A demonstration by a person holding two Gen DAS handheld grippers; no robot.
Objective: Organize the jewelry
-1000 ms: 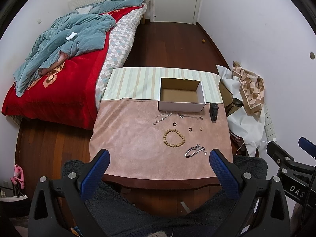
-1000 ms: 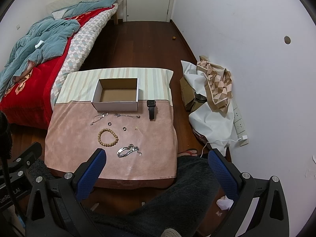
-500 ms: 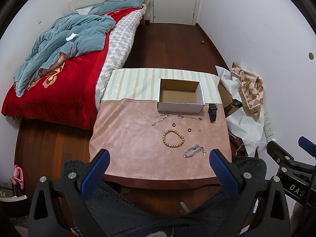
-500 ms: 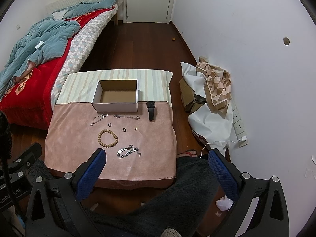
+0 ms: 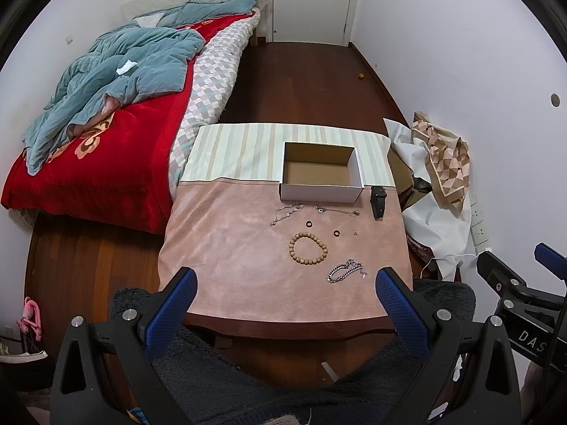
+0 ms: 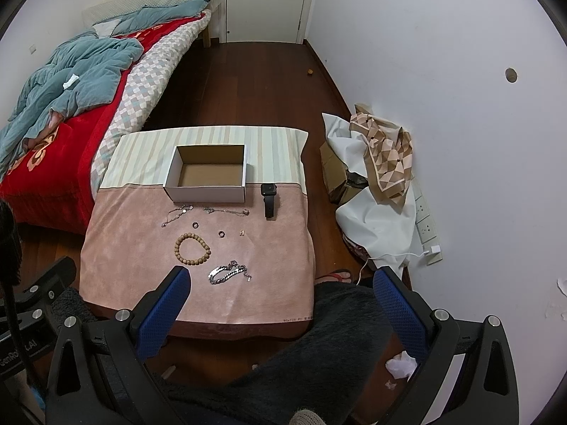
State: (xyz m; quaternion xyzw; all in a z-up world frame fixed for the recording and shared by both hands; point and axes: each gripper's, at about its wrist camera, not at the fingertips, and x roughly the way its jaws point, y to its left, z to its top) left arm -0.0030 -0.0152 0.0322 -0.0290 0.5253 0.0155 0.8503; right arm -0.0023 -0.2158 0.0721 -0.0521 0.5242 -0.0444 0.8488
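An open white cardboard box (image 5: 321, 173) (image 6: 207, 173) stands empty on a low table with a pink cloth (image 5: 230, 248) (image 6: 124, 248). In front of it lie a wooden bead bracelet (image 5: 307, 248) (image 6: 192, 249), a silver chain bracelet (image 5: 345, 270) (image 6: 228, 272), two thin silver chains (image 5: 286, 212) (image 6: 177, 214), two dark rings (image 5: 309, 224) (image 6: 221, 234) and a black watch (image 5: 377, 201) (image 6: 269, 199). My left gripper (image 5: 283, 308) and right gripper (image 6: 280, 306) are both open and empty, held above the table's near edge.
A bed (image 5: 99, 124) with a red cover and blue quilt stands to the left. Bags and a patterned cloth (image 6: 386, 163) are piled against the right wall. Dark wood floor runs to a white door (image 5: 312, 0) at the back.
Both views have shifted only slightly; the table looks marginally farther away. Nothing on the table has moved and both grippers stay open.
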